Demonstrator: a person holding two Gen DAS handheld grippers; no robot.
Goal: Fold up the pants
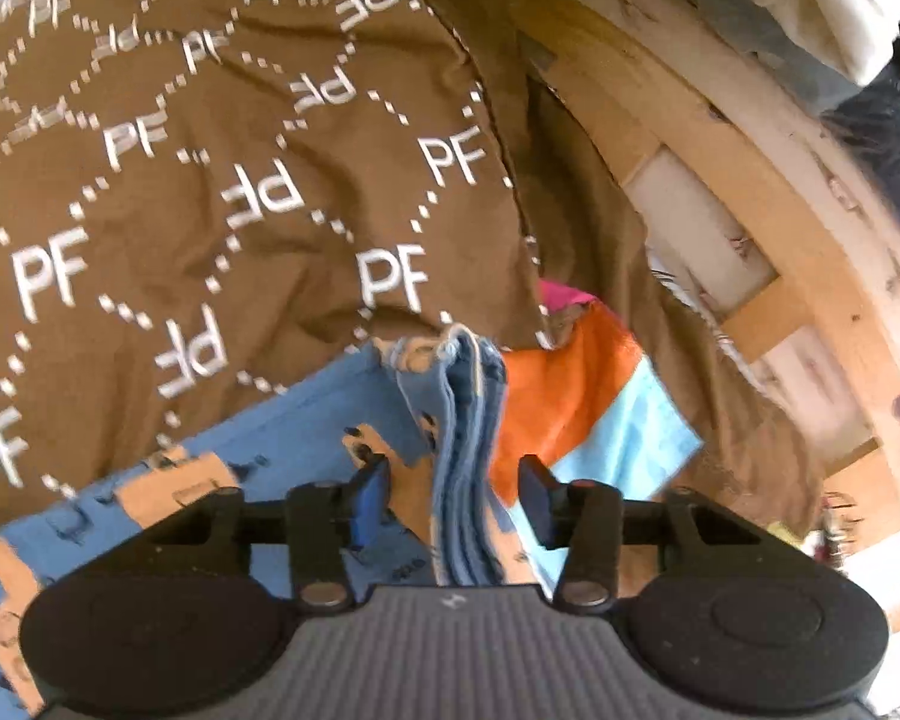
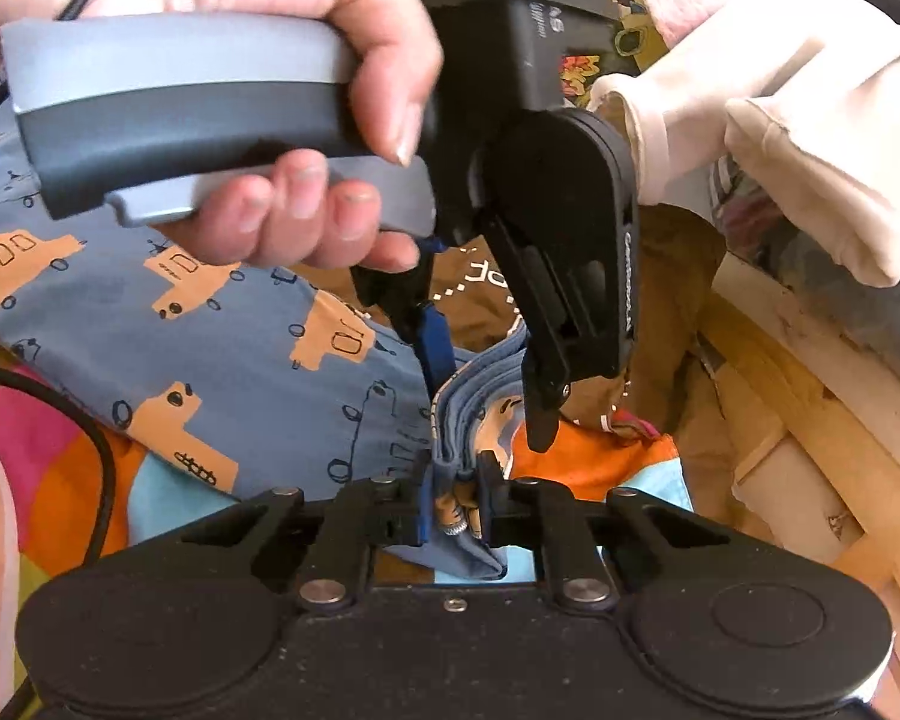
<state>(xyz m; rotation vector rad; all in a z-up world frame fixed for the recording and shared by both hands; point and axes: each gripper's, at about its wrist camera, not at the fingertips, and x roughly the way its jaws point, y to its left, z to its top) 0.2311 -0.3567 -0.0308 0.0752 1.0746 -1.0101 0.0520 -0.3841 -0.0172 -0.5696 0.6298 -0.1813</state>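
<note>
The pants [image 1: 306, 420] are blue with orange truck prints and lie over a brown cloth. Their edge is gathered into a thick upright fold [image 1: 468, 450]. My left gripper [image 1: 453, 480] is open and straddles that fold, with a gap showing on either side of it. In the right wrist view the pants [image 2: 240, 330] spread to the left. There my right gripper [image 2: 453, 504] is shut on the bunched edge [image 2: 450, 510] near its base. The left gripper [image 2: 486, 396] hangs over the same fold from above, its handle held by a hand [image 2: 300, 210].
The brown cloth [image 1: 210, 180] printed with white "PF" letters fills the far side. An orange and light blue cloth [image 1: 570, 408] lies under the pants. A wooden frame [image 1: 720, 150] runs along the right. White cloth [image 2: 810, 150] is piled at the upper right. A black cable [image 2: 90, 432] loops at the left.
</note>
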